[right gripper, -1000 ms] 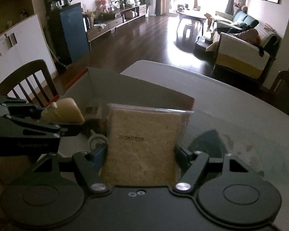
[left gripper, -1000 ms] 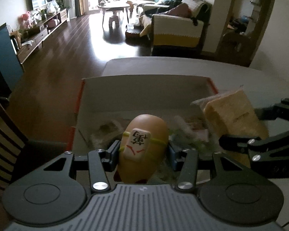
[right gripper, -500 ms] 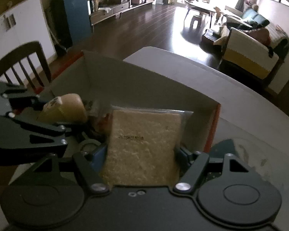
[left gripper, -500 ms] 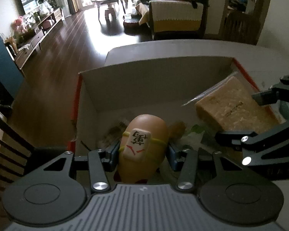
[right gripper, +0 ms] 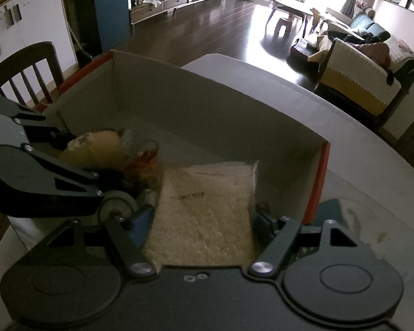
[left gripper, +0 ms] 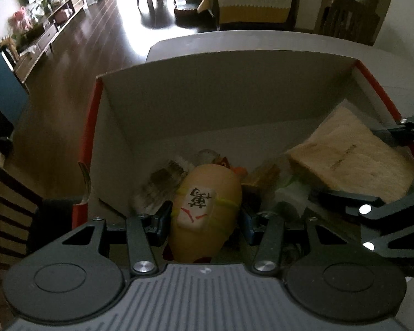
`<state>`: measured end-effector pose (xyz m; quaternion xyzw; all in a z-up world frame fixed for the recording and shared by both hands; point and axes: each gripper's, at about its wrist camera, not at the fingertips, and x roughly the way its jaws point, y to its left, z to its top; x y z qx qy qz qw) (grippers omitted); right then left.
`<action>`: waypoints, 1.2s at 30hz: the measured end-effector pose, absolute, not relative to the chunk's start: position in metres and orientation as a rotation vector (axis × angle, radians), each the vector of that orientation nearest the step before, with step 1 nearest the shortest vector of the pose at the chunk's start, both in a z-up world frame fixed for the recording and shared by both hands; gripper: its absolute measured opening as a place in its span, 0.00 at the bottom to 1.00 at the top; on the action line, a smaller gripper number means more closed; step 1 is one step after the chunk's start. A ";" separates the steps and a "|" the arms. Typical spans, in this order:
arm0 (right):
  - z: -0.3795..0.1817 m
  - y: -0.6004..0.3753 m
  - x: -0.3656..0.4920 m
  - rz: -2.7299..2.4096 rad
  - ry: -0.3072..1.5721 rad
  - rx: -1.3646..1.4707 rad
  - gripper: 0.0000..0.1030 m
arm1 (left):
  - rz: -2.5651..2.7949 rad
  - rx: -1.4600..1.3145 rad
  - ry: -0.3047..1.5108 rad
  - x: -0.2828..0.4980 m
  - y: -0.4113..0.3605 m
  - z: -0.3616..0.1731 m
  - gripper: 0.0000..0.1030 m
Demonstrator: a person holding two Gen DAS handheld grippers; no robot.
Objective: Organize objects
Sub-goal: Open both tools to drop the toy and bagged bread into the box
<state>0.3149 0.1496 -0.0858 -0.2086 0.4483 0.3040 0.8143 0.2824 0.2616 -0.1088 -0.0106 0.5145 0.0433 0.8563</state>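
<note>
Both tools hang over the open cardboard box, which sits on the pale desk; I judge each item is being carried low into the box so that it can be let go without dropping far.

The left tool has its jaws closed against the sides of a tan egg-shaped toy, which bears a white label with a black character and a yellow band; the toy hangs over the box's near-left part, above small items already lying inside.

The right tool has its jaws closed on a bagged slice of bread, held flat, its far edge just short of the box's red-edged right wall; this keeps it clear of the toy.

Whether either item already touches the box floor cannot be told; the tool bodies cover their near ends.

The things beneath the toy are dim and crowded: an amber clear packet, a grey wheel-like piece and crumpled wrappers; their identity stays uncertain; the date print on the bread bag is too blurred to read.
</note>
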 end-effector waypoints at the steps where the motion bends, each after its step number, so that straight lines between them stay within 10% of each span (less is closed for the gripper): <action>1: -0.085 0.148 0.315 0.650 0.956 -0.445 0.74 | 0.088 -0.023 1.084 0.283 0.262 -0.109 0.48; 36: -0.004 0.086 0.258 0.806 0.731 -0.312 0.99 | 0.080 -0.151 0.862 0.208 0.254 -0.045 0.80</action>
